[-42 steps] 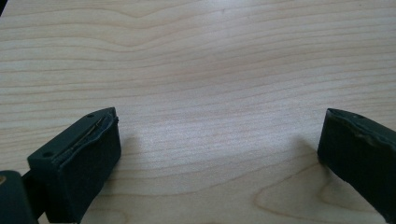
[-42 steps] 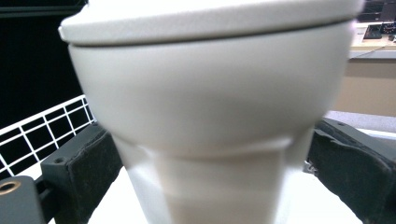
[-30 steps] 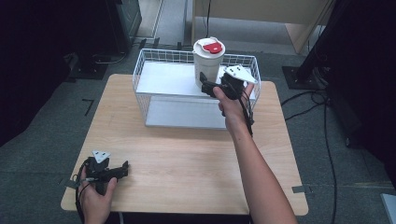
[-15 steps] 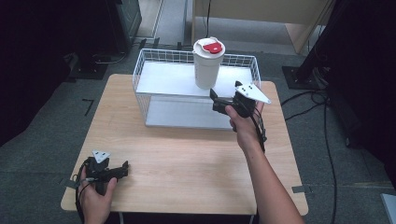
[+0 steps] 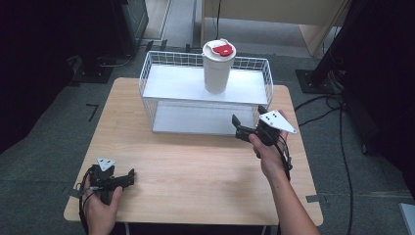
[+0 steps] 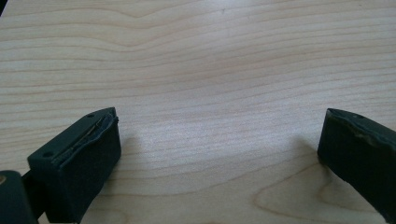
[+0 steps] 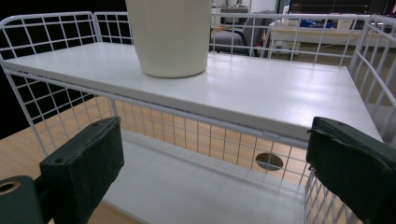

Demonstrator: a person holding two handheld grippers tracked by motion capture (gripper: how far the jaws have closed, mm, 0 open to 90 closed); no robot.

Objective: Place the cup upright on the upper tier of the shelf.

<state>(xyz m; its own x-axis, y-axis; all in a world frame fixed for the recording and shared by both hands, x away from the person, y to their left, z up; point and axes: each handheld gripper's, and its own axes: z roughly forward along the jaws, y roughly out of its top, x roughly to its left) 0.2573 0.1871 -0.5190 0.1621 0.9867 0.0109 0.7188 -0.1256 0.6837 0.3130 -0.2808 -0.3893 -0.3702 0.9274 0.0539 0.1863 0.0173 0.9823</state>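
Observation:
A white cup (image 5: 218, 68) with a red-and-white lid stands upright on the upper shelf of a white wire rack (image 5: 161, 73) at the back of the wooden table (image 5: 195, 171). Its lower body (image 7: 168, 37) rises ahead in the right gripper view. My right gripper (image 5: 247, 122) is open and empty, held just in front of the rack's right end, apart from the cup. My left gripper (image 5: 128, 177) rests open near the table's front left corner, its black jaws spread over bare wood (image 6: 210, 93).
The rack has a white lower shelf (image 7: 196, 186) under the upper one, and wire walls on its sides (image 7: 373, 70). Black cables (image 5: 337, 112) trail on the grey floor to the right. Dark equipment stands behind the table.
My right gripper let go of the cup on the upper shelf and drew back toward the front right, ending open before the rack. The left gripper stayed put.

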